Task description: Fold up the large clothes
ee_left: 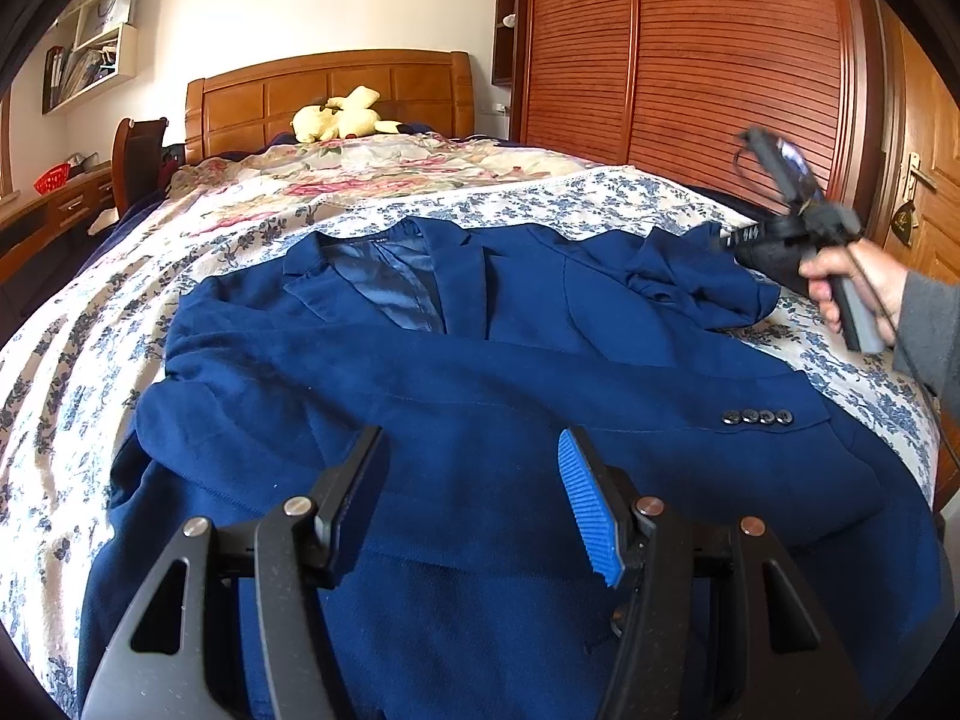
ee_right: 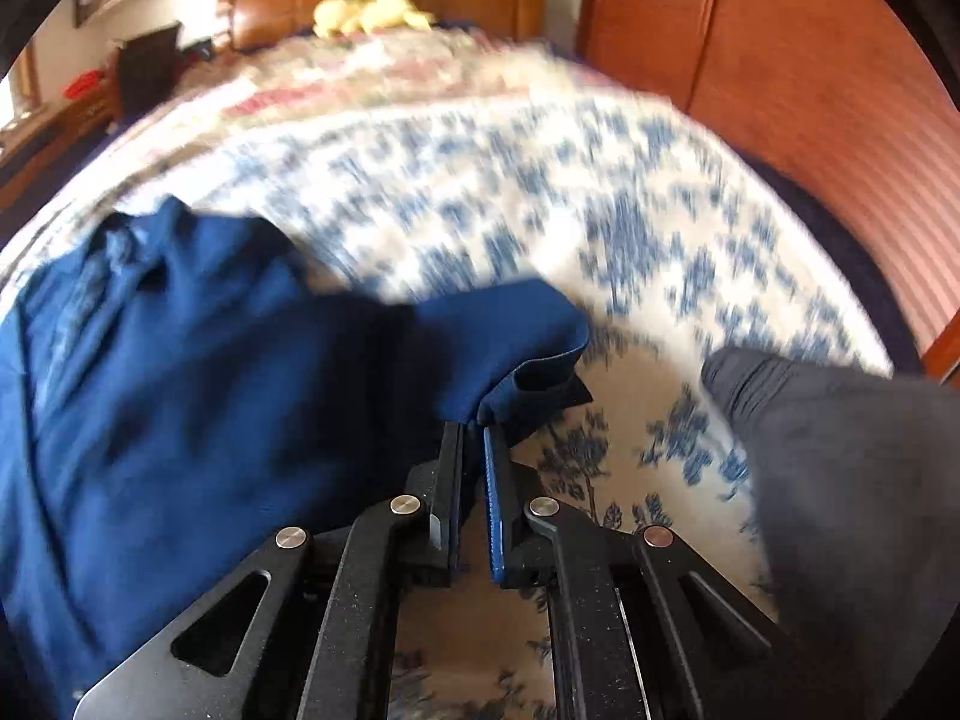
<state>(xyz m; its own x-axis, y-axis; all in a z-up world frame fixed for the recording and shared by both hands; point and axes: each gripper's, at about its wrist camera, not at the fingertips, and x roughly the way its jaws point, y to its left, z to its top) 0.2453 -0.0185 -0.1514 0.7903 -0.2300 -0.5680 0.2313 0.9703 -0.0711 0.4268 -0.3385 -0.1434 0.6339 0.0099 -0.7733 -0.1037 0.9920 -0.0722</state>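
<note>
A navy blue blazer [ee_left: 480, 372] lies spread on the bed, collar toward the headboard, one sleeve with cuff buttons [ee_left: 757, 417] folded across the body. My left gripper [ee_left: 471, 450] is open and empty just above the blazer's lower part. My right gripper [ee_right: 473, 429] is shut on a bunched edge of the blazer [ee_right: 528, 354] at its right side and holds it above the floral sheet; this view is motion-blurred. The right gripper also shows in the left wrist view [ee_left: 729, 240], held by a hand at the blazer's far right corner.
The bed has a blue-and-white floral sheet [ee_left: 600, 198] and a pink floral quilt [ee_left: 336, 174] behind it. A yellow plush toy [ee_left: 342, 115] lies at the wooden headboard. A wooden wardrobe [ee_left: 690, 60] stands on the right, a desk and chair [ee_left: 135, 150] on the left.
</note>
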